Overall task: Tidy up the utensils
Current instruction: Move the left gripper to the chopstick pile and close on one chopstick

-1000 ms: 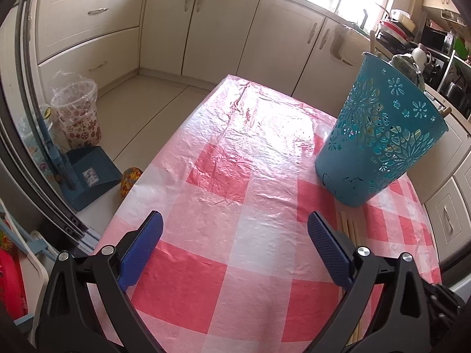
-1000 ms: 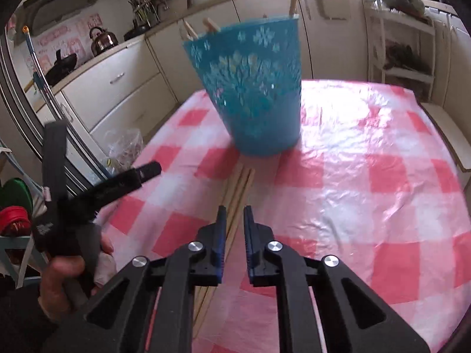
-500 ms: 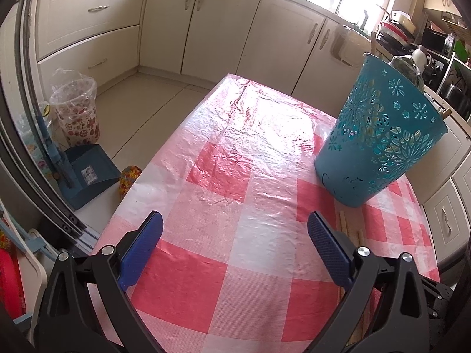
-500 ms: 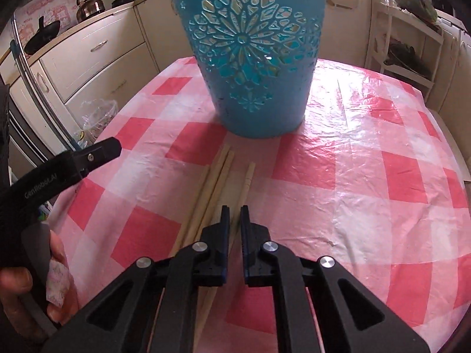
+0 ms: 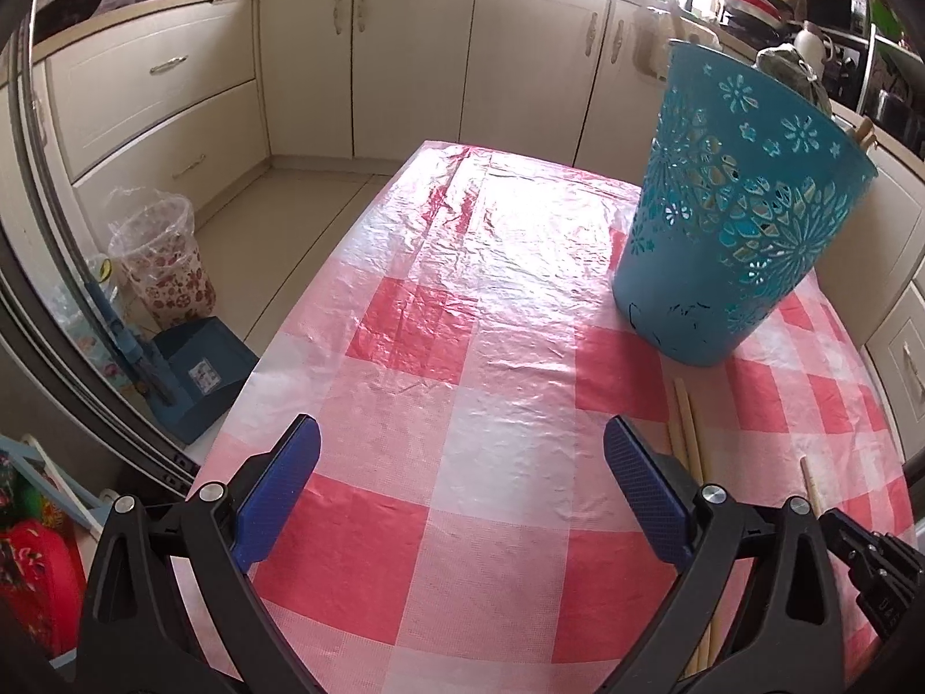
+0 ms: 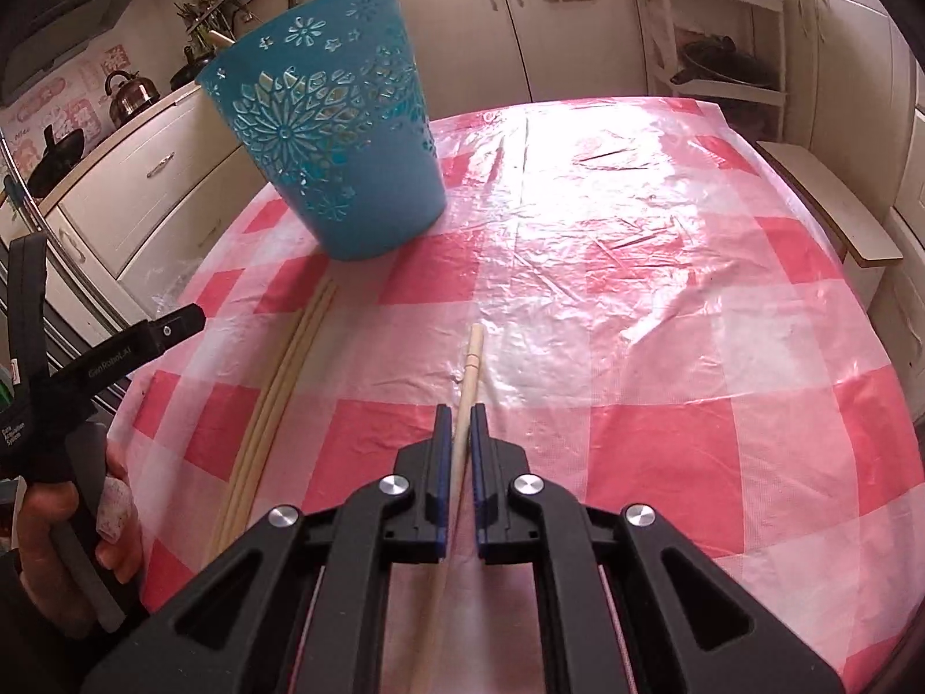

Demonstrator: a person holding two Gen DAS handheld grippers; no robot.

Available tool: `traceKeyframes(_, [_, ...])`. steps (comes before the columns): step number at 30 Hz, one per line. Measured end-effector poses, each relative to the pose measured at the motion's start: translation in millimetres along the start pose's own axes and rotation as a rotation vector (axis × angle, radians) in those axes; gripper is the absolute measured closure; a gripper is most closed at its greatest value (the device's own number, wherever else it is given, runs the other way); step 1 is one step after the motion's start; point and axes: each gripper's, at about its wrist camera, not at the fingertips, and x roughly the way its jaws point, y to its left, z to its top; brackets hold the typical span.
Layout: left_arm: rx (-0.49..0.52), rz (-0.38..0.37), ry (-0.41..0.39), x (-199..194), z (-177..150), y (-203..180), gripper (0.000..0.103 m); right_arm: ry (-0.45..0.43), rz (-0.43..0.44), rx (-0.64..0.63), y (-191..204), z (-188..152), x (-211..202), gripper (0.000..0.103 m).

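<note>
A teal cut-out bucket (image 6: 335,156) stands on the red-checked tablecloth (image 6: 636,266), with a wooden handle (image 6: 217,37) poking above its rim. In front of it lie a few pale chopsticks side by side (image 6: 289,370). A single chopstick (image 6: 471,364) lies apart to their right, and my right gripper (image 6: 459,410) is shut on it low over the cloth. In the left wrist view my left gripper (image 5: 462,428) hangs wide open above bare cloth, nothing between its blue pads (image 5: 283,474). The bucket (image 5: 740,220) and chopsticks (image 5: 685,434) lie to its right.
A hand (image 6: 58,520) holds the left gripper's handle at the table's left edge. Beyond that edge, on the floor, are a lined bin (image 5: 162,266) and a blue dustpan (image 5: 202,370). Cream cabinets (image 5: 404,58) ring the table. A shelf rack (image 6: 722,46) stands behind.
My right gripper has shifted right, away from the grouped chopsticks, and its jaws have closed on the single chopstick. The left gripper has rolled slightly and stayed open.
</note>
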Motion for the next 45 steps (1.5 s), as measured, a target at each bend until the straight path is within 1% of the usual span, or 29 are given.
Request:
traceKeyframes(7, [0.076, 0.042, -0.026, -7, -3, -15, 0.008, -0.007, 0.019, 0.019, -3, -1, -2, 0.096])
traceKeyframes(9, [0.1, 0.046, -0.033, -8, -3, -19, 0.008, -0.009, 0.018, 0.016, -2, -1, -2, 0.094])
traceKeyframes(14, [0.169, 0.008, 0.016, -5, -6, -33, 0.008, -0.012, 0.027, 0.005, 2, -1, -2, 0.087])
traceKeyframes(16, [0.194, 0.008, 0.022, -5, -9, -38, 0.008, -0.012, 0.028, 0.0, 3, 0, -1, 0.085])
traceKeyframes(22, [0.268, 0.063, 0.033, -6, -13, -52, 0.008, -0.01, 0.04, -0.002, 2, 0, -1, 0.081])
traceKeyframes(26, [0.307, 0.076, 0.055, -2, -15, -58, 0.008, -0.009, 0.045, -0.003, 2, 0, -1, 0.08])
traceKeyframes(29, [0.335, 0.085, 0.082, 3, -16, -62, 0.009, -0.009, 0.048, -0.009, 5, 0, -1, 0.076])
traceKeyframes(33, [0.351, 0.078, 0.091, 5, -16, -64, 0.009, -0.008, 0.047, -0.016, 6, 0, -1, 0.074])
traceKeyframes(35, [0.339, 0.055, 0.099, 6, -15, -63, 0.009, -0.008, 0.05, -0.014, 5, 1, -1, 0.073])
traceKeyframes(40, [0.312, -0.002, 0.073, -1, -14, -58, 0.009, -0.008, 0.055, -0.017, 6, 1, 0, 0.07])
traceKeyframes(42, [0.325, -0.018, 0.07, -2, -14, -61, 0.009, -0.007, 0.056, -0.02, 7, 1, 0, 0.069])
traceKeyframes(45, [0.376, -0.01, 0.085, 1, -18, -70, 0.009, -0.007, 0.054, -0.026, 9, 1, 0, 0.067])
